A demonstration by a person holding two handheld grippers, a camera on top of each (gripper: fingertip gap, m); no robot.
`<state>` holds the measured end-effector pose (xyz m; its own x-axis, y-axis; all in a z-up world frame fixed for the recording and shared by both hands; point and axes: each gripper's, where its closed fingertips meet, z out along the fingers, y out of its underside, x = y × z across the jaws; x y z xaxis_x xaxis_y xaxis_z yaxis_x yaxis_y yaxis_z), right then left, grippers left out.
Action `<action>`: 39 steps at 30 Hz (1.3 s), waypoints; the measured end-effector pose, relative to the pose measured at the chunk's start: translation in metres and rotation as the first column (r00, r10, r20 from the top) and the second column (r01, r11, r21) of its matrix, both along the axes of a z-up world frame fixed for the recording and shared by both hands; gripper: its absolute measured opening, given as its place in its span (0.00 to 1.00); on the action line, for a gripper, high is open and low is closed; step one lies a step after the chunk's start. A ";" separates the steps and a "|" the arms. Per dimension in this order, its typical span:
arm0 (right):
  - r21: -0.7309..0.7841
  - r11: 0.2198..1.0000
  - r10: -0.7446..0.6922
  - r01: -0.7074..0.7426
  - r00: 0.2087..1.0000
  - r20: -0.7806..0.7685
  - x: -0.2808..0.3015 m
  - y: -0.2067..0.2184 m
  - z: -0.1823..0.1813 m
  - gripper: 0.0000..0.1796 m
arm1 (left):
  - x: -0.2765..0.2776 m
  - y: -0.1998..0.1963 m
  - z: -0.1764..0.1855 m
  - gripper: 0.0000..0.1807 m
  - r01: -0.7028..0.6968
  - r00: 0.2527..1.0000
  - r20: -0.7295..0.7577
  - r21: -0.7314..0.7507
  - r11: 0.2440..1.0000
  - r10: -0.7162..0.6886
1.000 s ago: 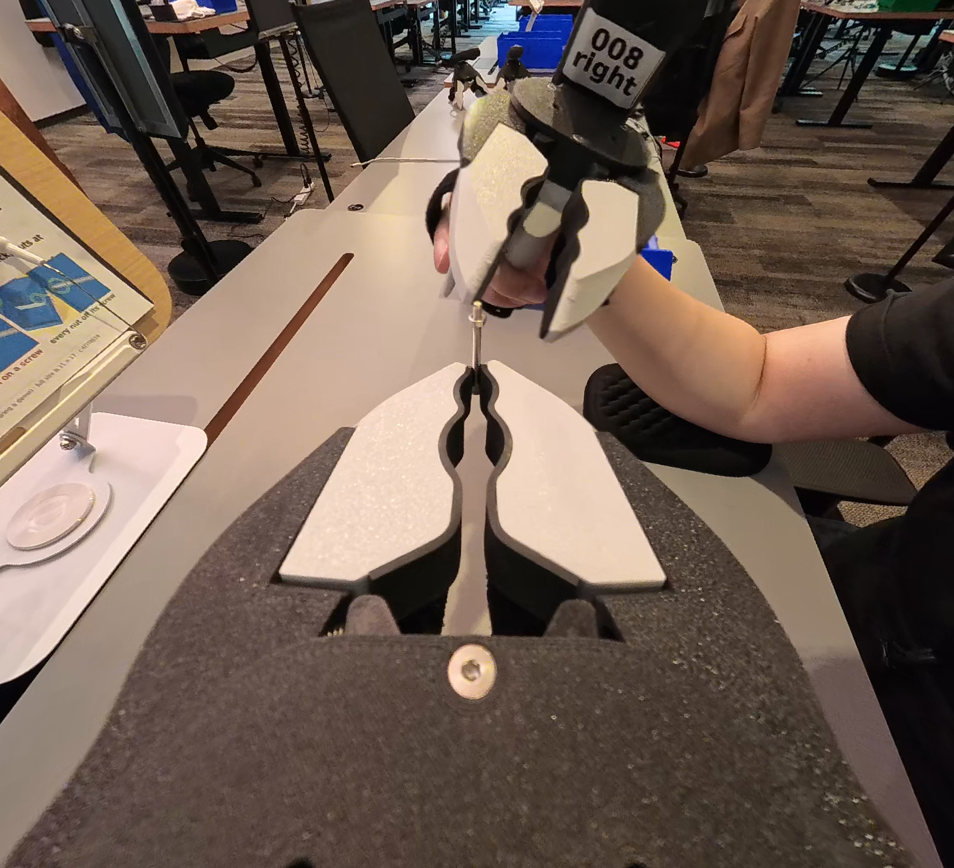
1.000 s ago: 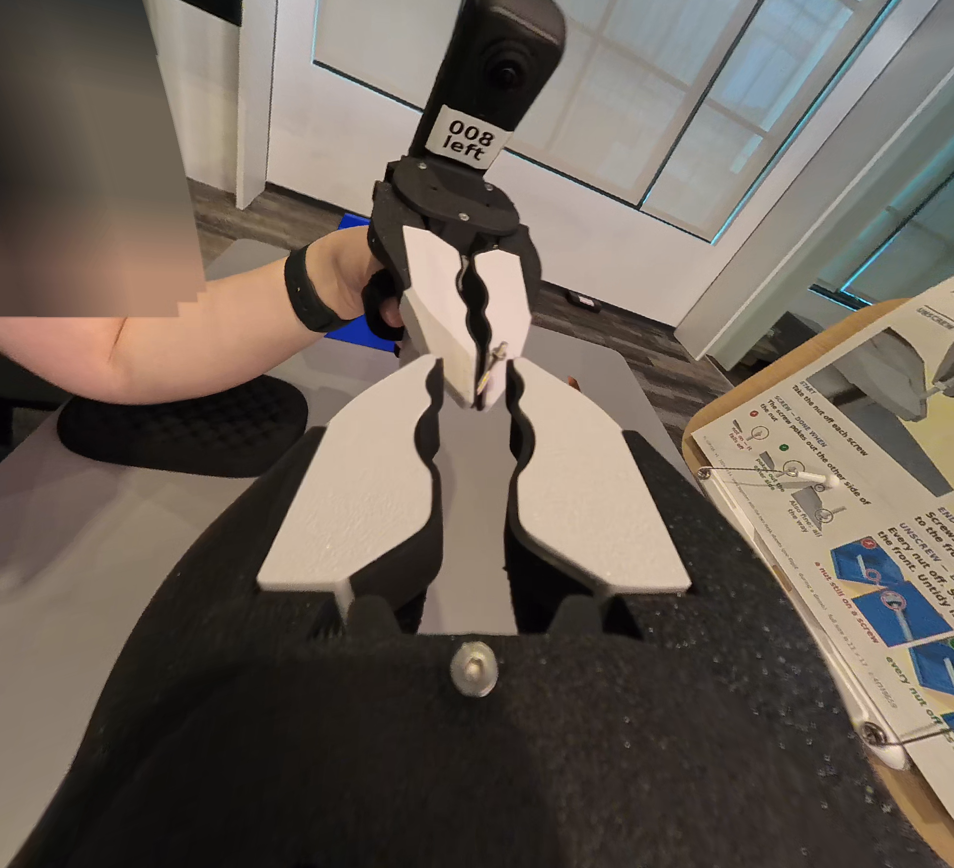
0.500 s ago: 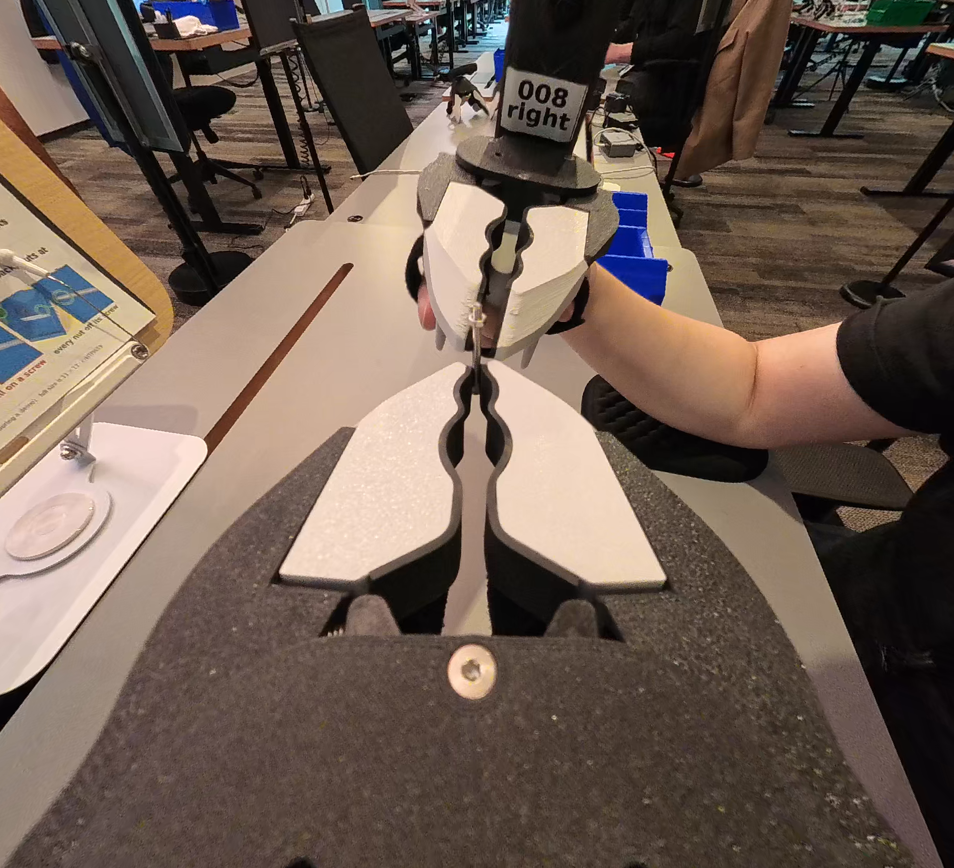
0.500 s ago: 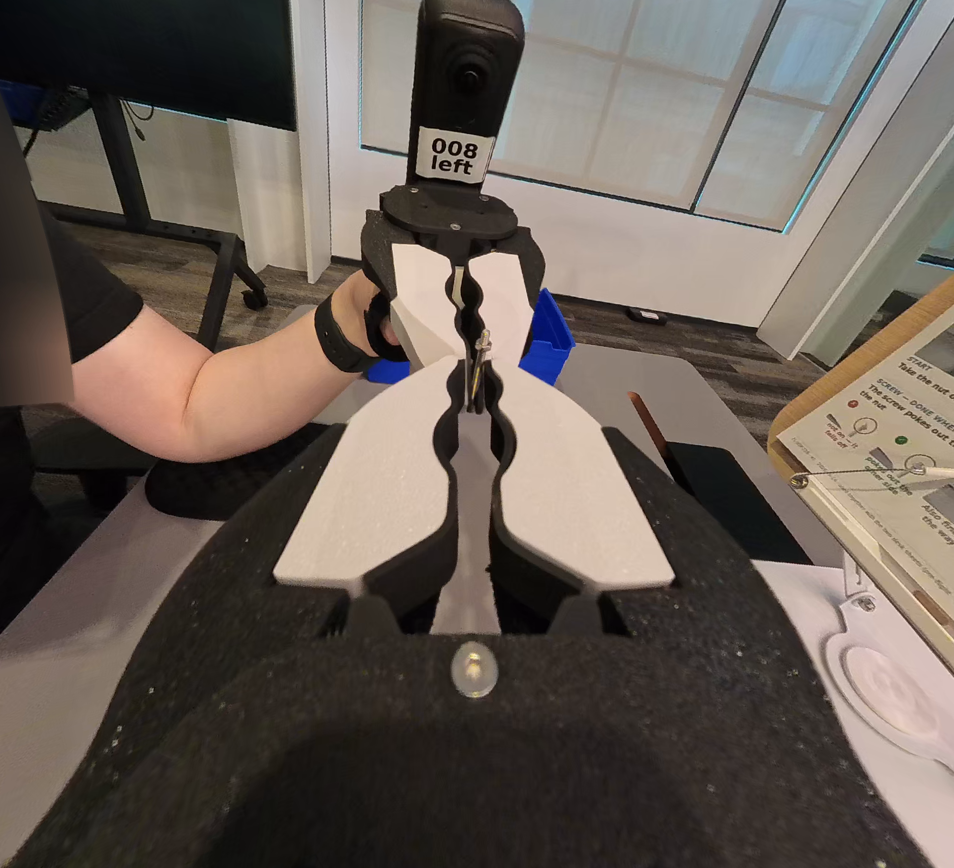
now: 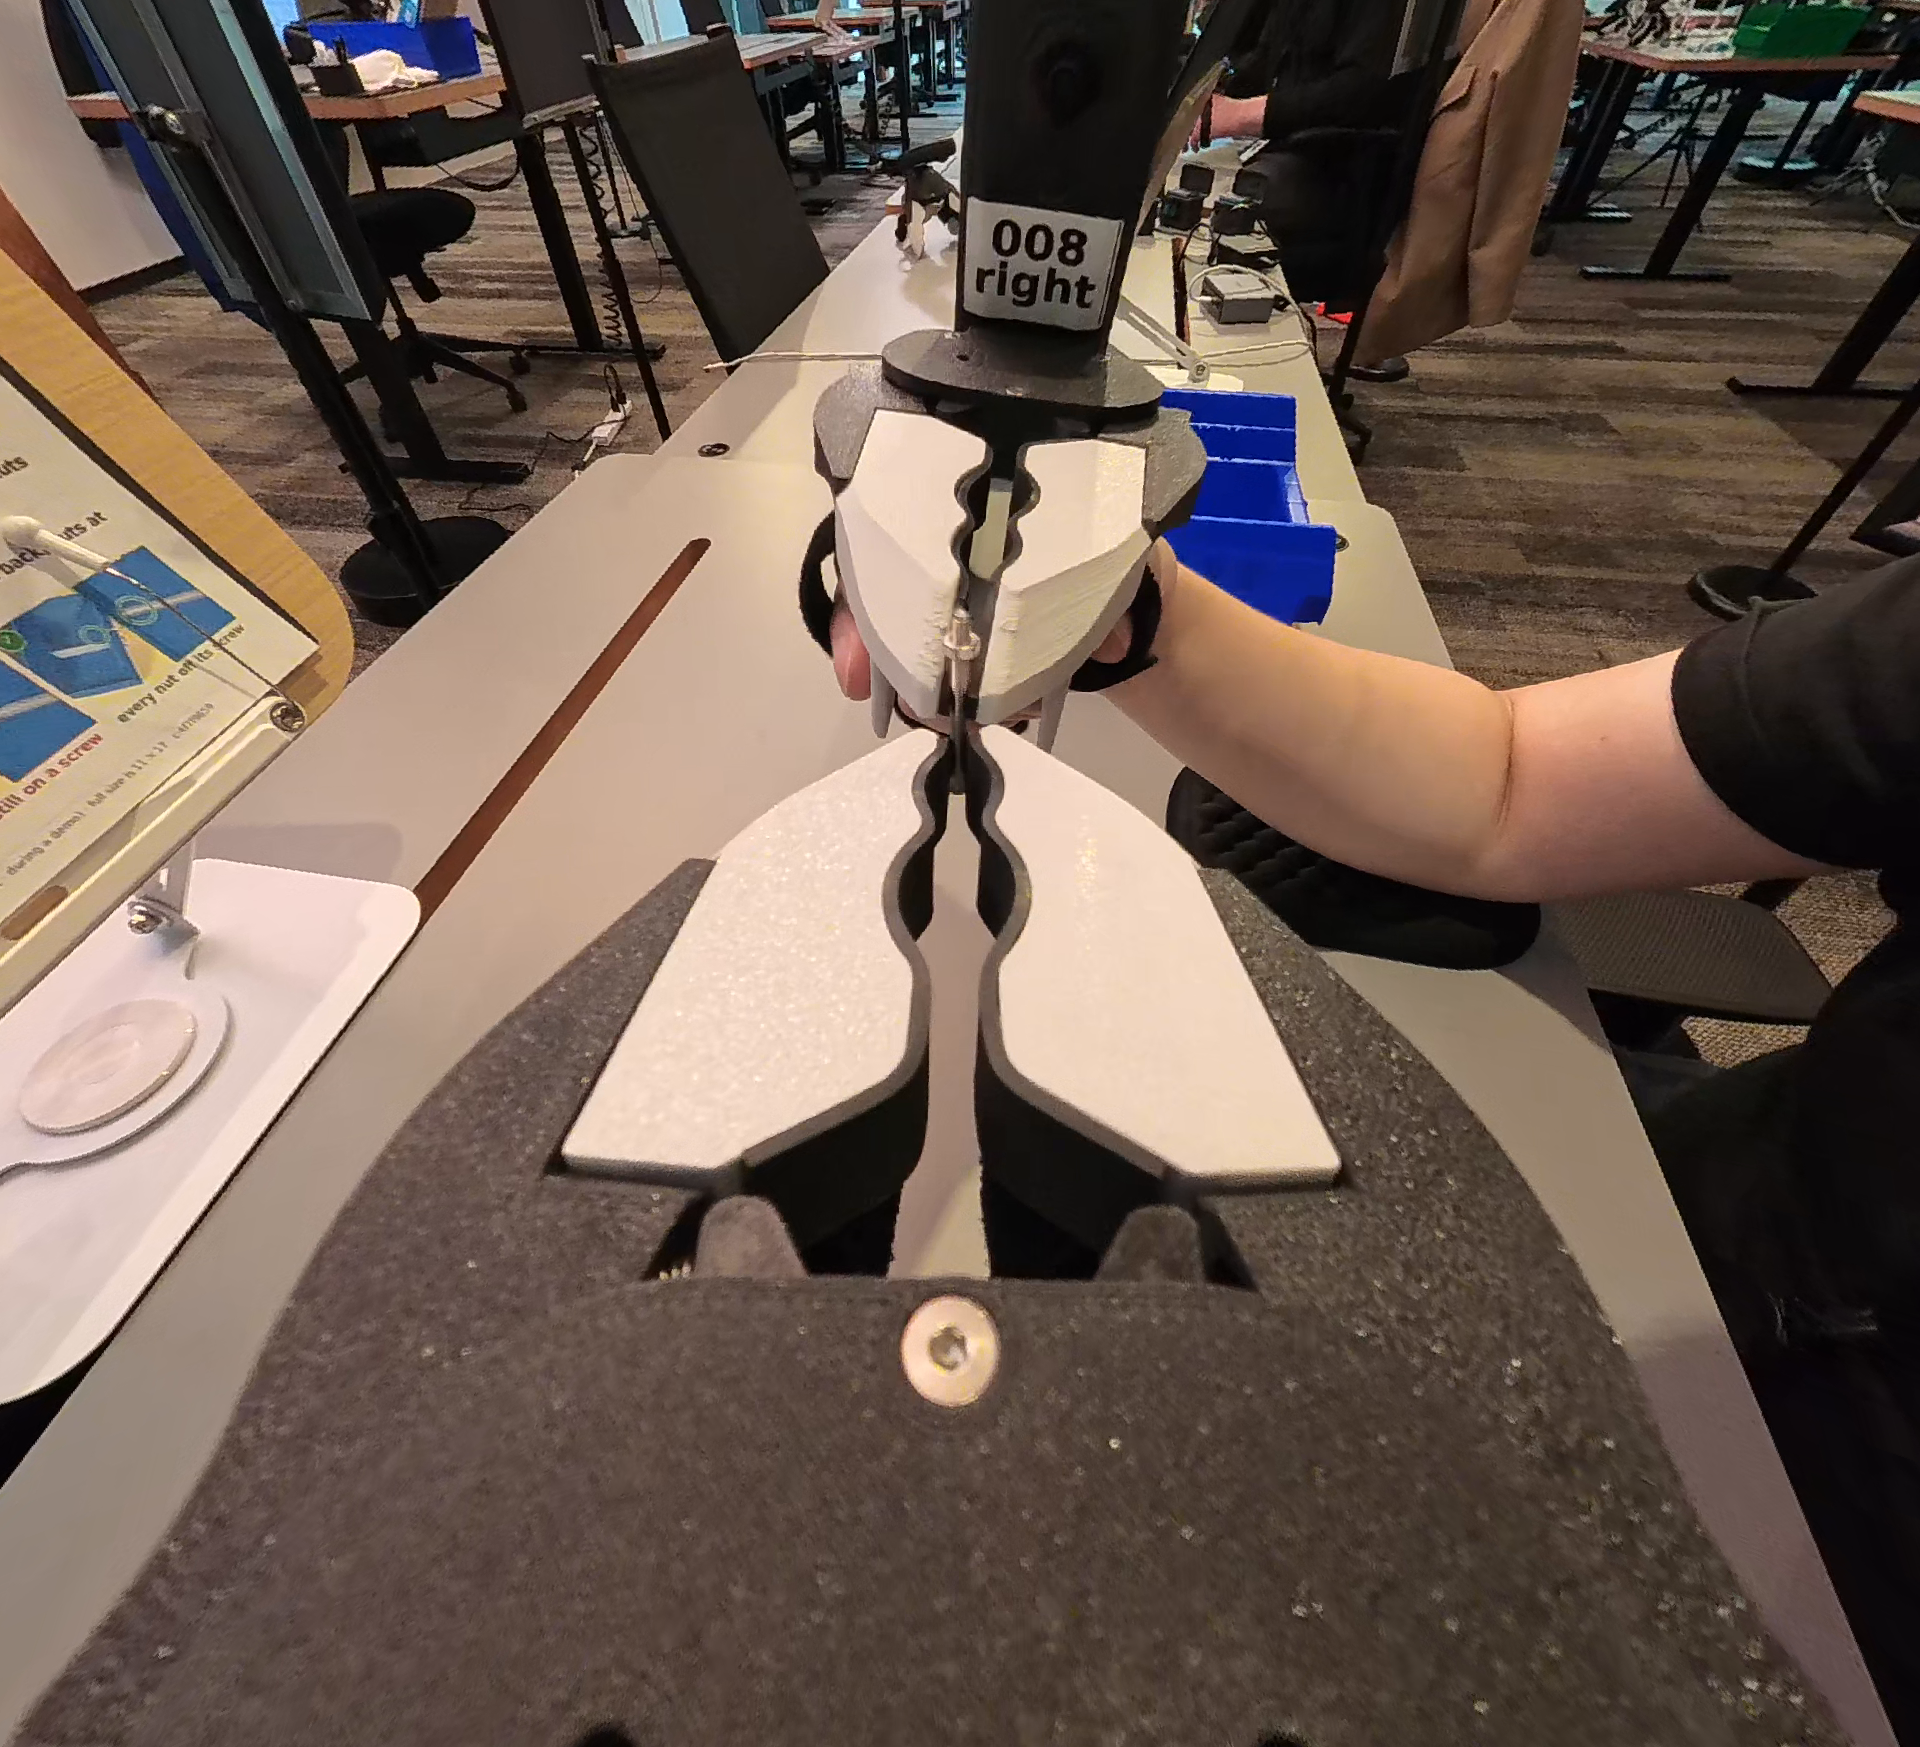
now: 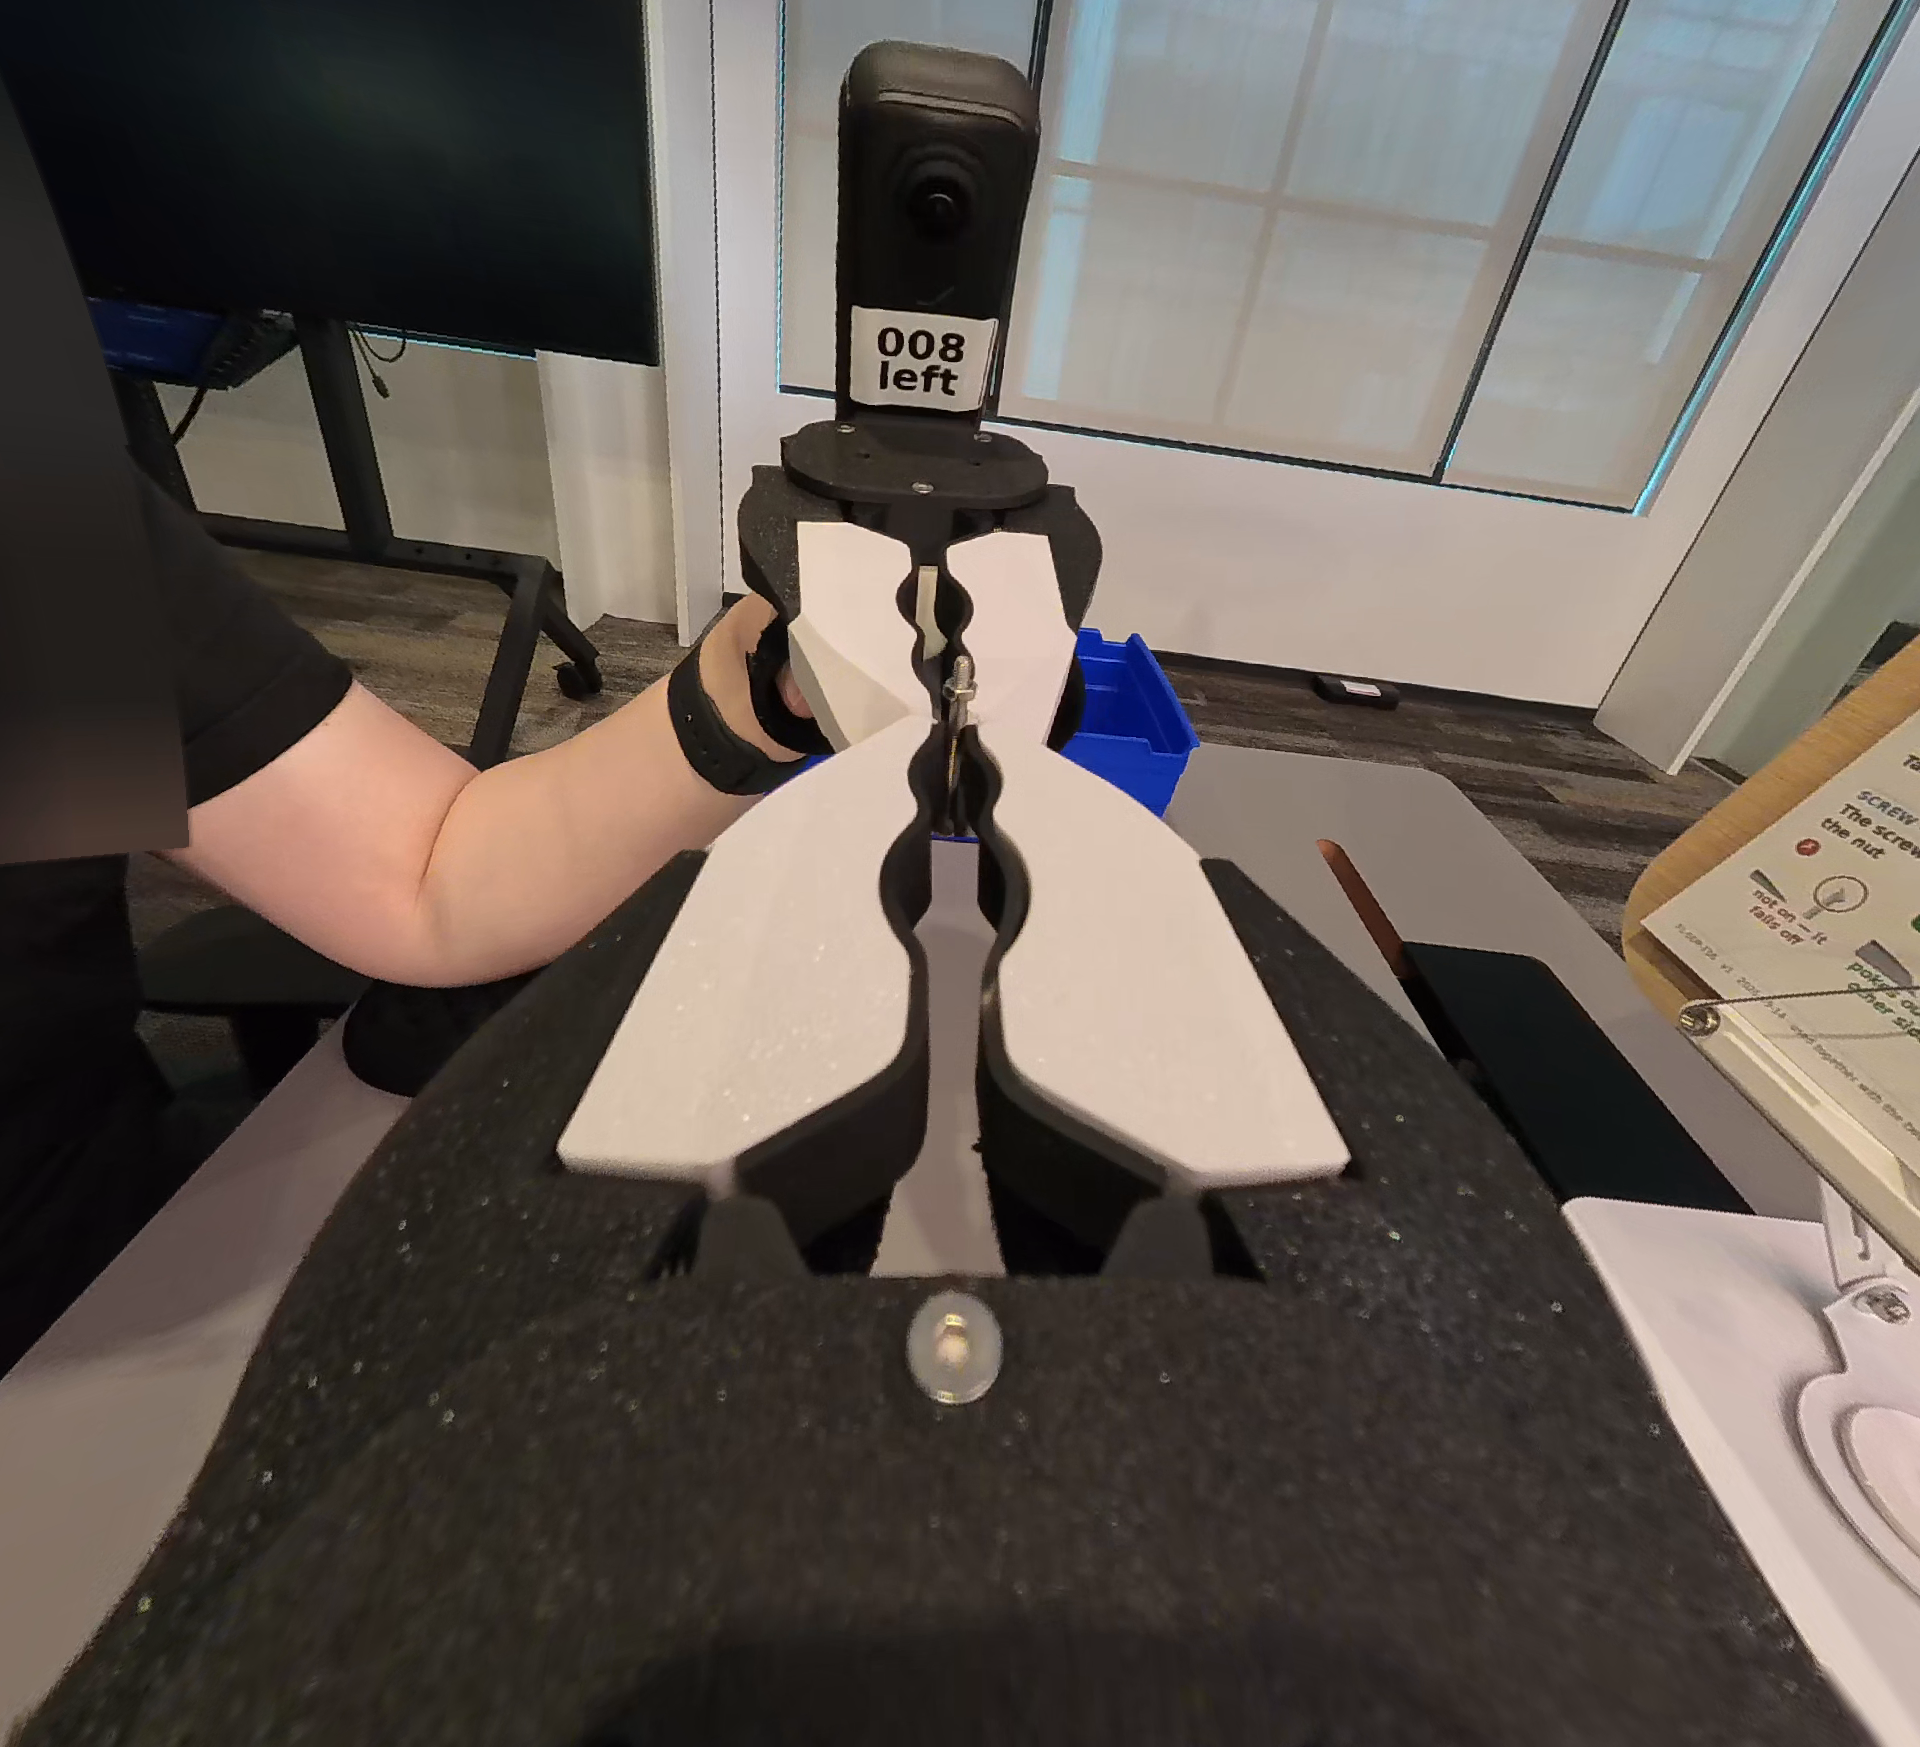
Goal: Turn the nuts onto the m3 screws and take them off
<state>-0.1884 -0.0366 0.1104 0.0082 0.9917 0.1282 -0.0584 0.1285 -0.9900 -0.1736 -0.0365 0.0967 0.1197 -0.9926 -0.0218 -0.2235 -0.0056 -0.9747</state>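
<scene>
Threading step in hand: the left gripper [image 5: 954, 767] has its jaws pinched on the lower shank of the M3 screw [image 5: 958, 695], held in the air above the grey table [image 5: 582, 658], and the right gripper [image 6: 951, 752] meets it tip to tip, jaws nearly together around the same screw. The screw's long axis runs near-upright in both views, its top end with the nut [image 5: 962, 635] pointing up toward the opposite gripper. Next move likely calls for rotating one gripper about that axis while the other holds steady (whether the right jaws actually clamp the screw or nut cannot be told).

A blue bin [image 5: 1252, 513] sits on the grey table [image 5: 644, 658]; an instruction board [image 5: 114, 658] stands above a white tray [image 5: 260, 1022].
</scene>
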 end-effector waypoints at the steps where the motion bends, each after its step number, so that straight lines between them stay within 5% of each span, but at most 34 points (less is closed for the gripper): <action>1: 0.009 1.000 -0.001 0.001 1.000 0.000 0.000 0.000 0.000 0.01 | 0.000 -0.001 0.000 0.01 0.004 1.000 0.000 -0.001 1.000 -0.004; 17: 0.022 0.999 -0.029 0.029 1.000 0.004 0.001 0.003 -0.001 0.01 | 0.000 0.003 -0.003 0.02 -0.008 1.000 -0.001 -0.004 1.000 0.008; 32: -0.017 0.999 -0.035 0.034 0.999 -0.027 0.010 0.008 0.004 0.01 | -0.003 0.009 -0.003 0.16 -0.046 0.999 0.002 -0.004 0.999 0.046; 39: -0.010 0.990 -0.142 0.142 0.990 -0.008 0.038 0.014 0.019 0.01 | -0.012 0.008 0.006 0.16 -0.040 0.998 0.045 -0.018 0.999 0.041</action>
<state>-0.1499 -0.0221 0.1297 0.1498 0.9816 0.1182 -0.0488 0.1268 -0.9907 -0.1858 -0.0287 0.1030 0.1605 -0.9870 0.0018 -0.1781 -0.0308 -0.9835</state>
